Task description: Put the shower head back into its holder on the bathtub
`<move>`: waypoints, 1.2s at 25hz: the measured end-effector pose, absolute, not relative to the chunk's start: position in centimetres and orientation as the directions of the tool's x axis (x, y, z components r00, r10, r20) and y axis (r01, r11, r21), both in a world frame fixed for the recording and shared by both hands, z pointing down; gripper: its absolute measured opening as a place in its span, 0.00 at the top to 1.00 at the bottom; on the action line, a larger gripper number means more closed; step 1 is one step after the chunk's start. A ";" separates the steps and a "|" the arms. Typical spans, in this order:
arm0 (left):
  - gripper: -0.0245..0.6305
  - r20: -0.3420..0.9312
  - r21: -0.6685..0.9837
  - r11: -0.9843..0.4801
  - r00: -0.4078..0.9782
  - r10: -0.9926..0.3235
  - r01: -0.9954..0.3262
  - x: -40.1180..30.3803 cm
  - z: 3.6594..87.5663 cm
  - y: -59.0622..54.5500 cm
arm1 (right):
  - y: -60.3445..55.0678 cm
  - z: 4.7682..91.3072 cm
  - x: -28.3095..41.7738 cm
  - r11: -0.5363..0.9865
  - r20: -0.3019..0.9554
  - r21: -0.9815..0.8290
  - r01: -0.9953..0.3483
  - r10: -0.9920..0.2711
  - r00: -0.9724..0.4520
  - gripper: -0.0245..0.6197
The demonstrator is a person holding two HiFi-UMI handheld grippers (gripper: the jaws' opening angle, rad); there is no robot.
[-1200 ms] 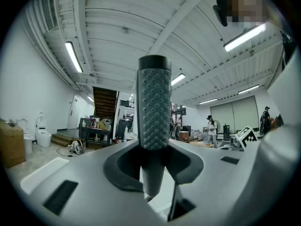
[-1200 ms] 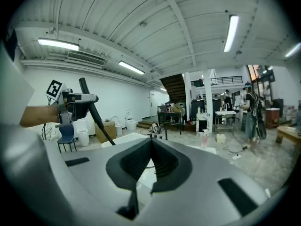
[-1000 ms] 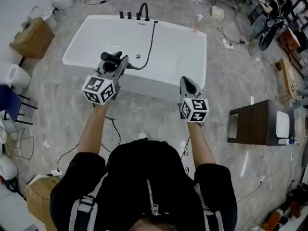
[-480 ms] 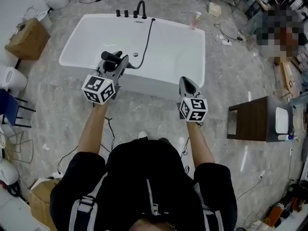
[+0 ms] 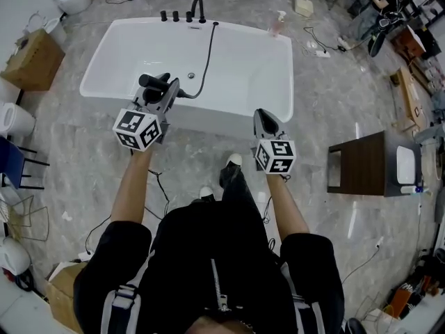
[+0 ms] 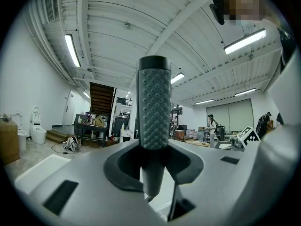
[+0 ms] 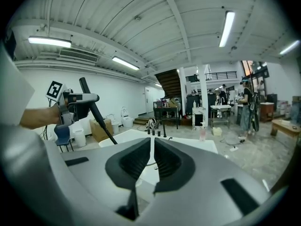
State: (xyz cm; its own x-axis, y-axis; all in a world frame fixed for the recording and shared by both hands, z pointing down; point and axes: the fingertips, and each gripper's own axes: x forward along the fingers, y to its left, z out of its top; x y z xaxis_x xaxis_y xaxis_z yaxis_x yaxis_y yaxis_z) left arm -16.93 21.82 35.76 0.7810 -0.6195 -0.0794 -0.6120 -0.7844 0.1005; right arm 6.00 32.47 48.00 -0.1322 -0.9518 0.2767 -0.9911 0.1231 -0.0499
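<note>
**A:** Head view first. Where is the shower head?

**B:** The dark shower head (image 5: pixel 149 83) is gripped in the left claw (image 5: pixel 161 92). It shows against the near left part of the white bathtub (image 5: pixel 208 122). Its hose (image 5: pixel 206 56) crosses the tub to the far rim and ends just right of the faucet (image 5: pixel 197 8). Three knobs (image 5: pixel 175 15) stand left of the faucet, well apart from the shower head.

**A:** And the right side?

**B:** The right claw (image 5: pixel 263 117) is at the tub's near right corner, against the outer wall, with nothing in it. A pump bottle (image 5: pixel 279 21) stands by the far right corner. A cardboard box (image 5: pixel 33 53) sits on the floor left of the tub, and a dark cabinet (image 5: pixel 361 172) to its right.

**A:** Left gripper view.

**B:** The jaws are closed on the smooth lower stem of the shower head (image 6: pixel 154 107). Its nubbed upper part stands upright above them, ending in a dark cap. The right claw's marker cube (image 6: pixel 248 136) shows at the right.

**A:** Right gripper view.

**B:** The jaws are drawn together to a thin slit, with nothing in it. Beyond them lies the bathtub (image 7: pixel 207 146), with the faucet (image 7: pixel 163 128) at its far end. At the left, the left claw holds the shower head above the tub's left side.
</note>
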 end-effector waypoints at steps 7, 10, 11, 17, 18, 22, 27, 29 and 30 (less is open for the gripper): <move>0.77 -0.062 0.088 -0.787 0.785 -0.616 -0.610 -16.1 36.3 20.6 | 30.7 48.4 6.6 0.129 0.274 -0.059 -0.990 -0.952 -0.140 0.93; 0.77 -0.062 0.084 -0.785 0.783 -0.619 -0.614 -15.6 36.1 19.2 | 29.1 48.4 7.0 0.139 0.271 -0.065 -0.988 -0.951 -0.152 0.93; 0.77 -0.062 0.081 -0.785 0.783 -0.619 -0.614 -15.4 36.0 18.7 | 28.5 48.5 7.2 0.142 0.270 -0.069 -0.987 -0.950 -0.156 0.93; 0.77 -0.068 0.065 -0.791 0.788 -0.612 -0.609 -13.3 35.8 14.4 | 23.6 49.3 8.8 0.152 0.261 -0.083 -0.985 -0.950 -0.169 0.93; 0.77 -0.068 0.065 -0.790 0.787 -0.613 -0.610 -12.8 35.9 13.4 | 22.7 49.6 9.3 0.153 0.266 -0.090 -0.984 -0.949 -0.172 0.93; 0.77 -0.058 0.068 -0.787 0.785 -0.617 -0.613 -10.4 35.9 9.2 | 18.4 50.8 11.2 0.168 0.286 -0.108 -0.980 -0.939 -0.193 0.93; 0.77 -0.051 0.072 -0.775 0.773 -0.632 -0.628 -7.4 34.9 3.7 | 11.3 51.0 13.5 0.221 0.309 -0.119 -0.968 -0.918 -0.247 0.92; 0.77 -0.048 0.076 -0.768 0.767 -0.639 -0.636 -6.5 34.5 1.6 | 8.4 51.4 13.9 0.255 0.321 -0.120 -0.960 -0.905 -0.280 0.91; 0.77 -0.047 0.079 -0.764 0.763 -0.644 -0.640 -6.1 34.4 0.5 | 7.0 51.6 14.0 0.272 0.326 -0.121 -0.955 -0.898 -0.297 0.91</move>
